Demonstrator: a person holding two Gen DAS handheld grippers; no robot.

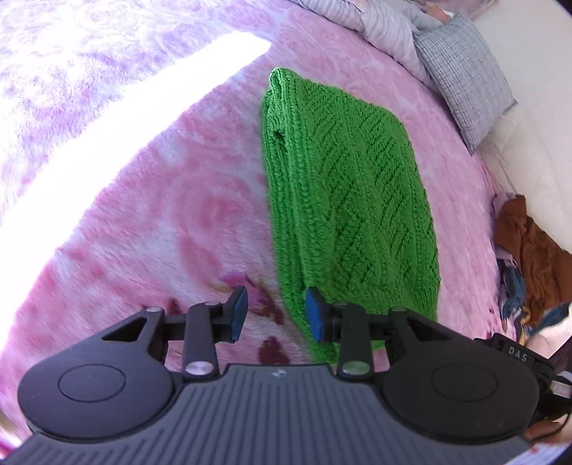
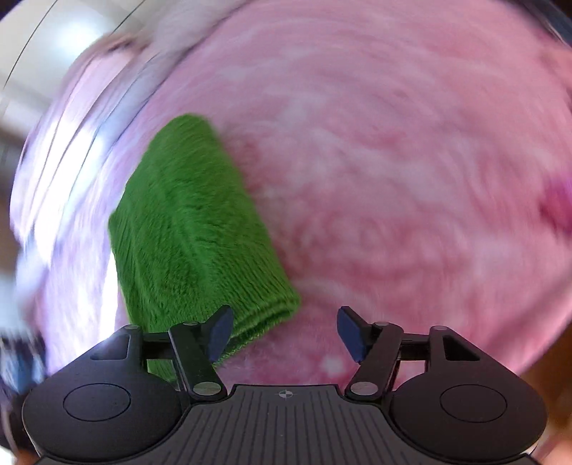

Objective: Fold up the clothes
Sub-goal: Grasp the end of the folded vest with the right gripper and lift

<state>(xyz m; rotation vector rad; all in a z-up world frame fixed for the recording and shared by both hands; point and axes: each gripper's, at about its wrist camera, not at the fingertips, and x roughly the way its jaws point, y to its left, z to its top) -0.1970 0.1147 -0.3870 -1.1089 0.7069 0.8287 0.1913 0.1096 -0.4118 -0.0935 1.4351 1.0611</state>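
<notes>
A green knitted garment lies folded into a long rectangle on the pink fleece blanket. My left gripper stands open at its near left edge, the right finger over the knit and the left one over bare blanket, nothing held. In the right wrist view the same green garment is blurred by motion, lying left of centre. My right gripper is open wide at the garment's near end, its left finger in front of the knit, its right finger over the blanket.
A grey pillow and a striped grey quilt lie at the far end of the bed. A heap of brown and blue clothes sits at the right edge by a cream surface. Bright sunlight washes out the left.
</notes>
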